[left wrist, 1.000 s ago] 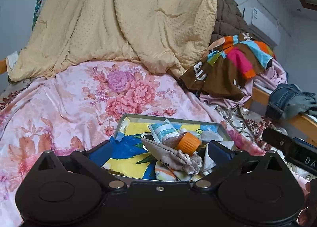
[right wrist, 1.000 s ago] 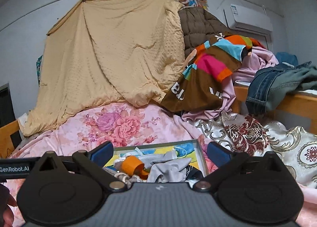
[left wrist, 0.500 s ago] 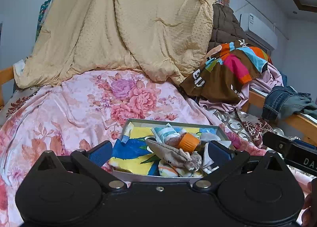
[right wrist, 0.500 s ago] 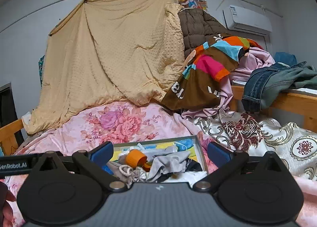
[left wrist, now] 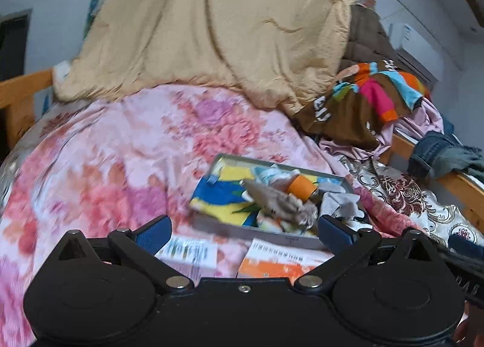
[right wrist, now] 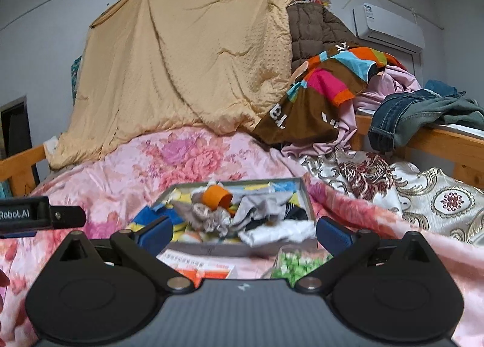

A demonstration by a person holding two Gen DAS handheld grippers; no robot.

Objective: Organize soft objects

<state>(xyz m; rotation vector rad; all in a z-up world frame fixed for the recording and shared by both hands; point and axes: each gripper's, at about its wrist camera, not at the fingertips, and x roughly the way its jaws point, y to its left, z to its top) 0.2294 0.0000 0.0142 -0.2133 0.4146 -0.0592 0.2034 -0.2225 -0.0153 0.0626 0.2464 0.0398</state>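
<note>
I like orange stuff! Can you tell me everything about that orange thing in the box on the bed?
The orange thing looks like a small, smooth cup or cap, probably plastic, though it is too small to be sure. It lies tipped on its side, its open end facing down to the right in the right wrist view. It sits on top of the pile in the shallow grey box, touching a crumpled beige-grey cloth and a grey cloth. Neither gripper touches it.
</note>
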